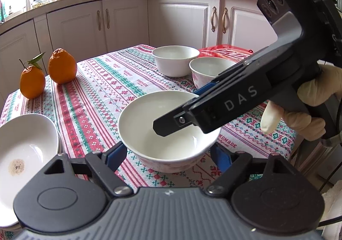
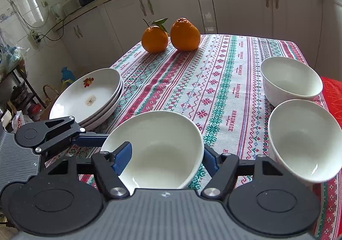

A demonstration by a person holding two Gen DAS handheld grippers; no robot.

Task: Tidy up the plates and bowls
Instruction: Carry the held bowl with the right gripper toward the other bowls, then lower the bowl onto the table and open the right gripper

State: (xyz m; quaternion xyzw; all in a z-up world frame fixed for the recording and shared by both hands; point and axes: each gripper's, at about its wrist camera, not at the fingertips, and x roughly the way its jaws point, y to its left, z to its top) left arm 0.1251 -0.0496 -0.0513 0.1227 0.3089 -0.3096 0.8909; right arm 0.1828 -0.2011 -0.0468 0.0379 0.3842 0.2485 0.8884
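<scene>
The desk (image 2: 224, 82) carries stacked plates (image 2: 89, 94) at nine o'clock and two bowls (image 2: 290, 79) at three. The near bowl (image 2: 158, 148) sits at six, its rim pinched by the right gripper (image 2: 164, 160); the left gripper (image 1: 168, 154) straddles it, fingers (image 1: 116, 154) spread.
</scene>
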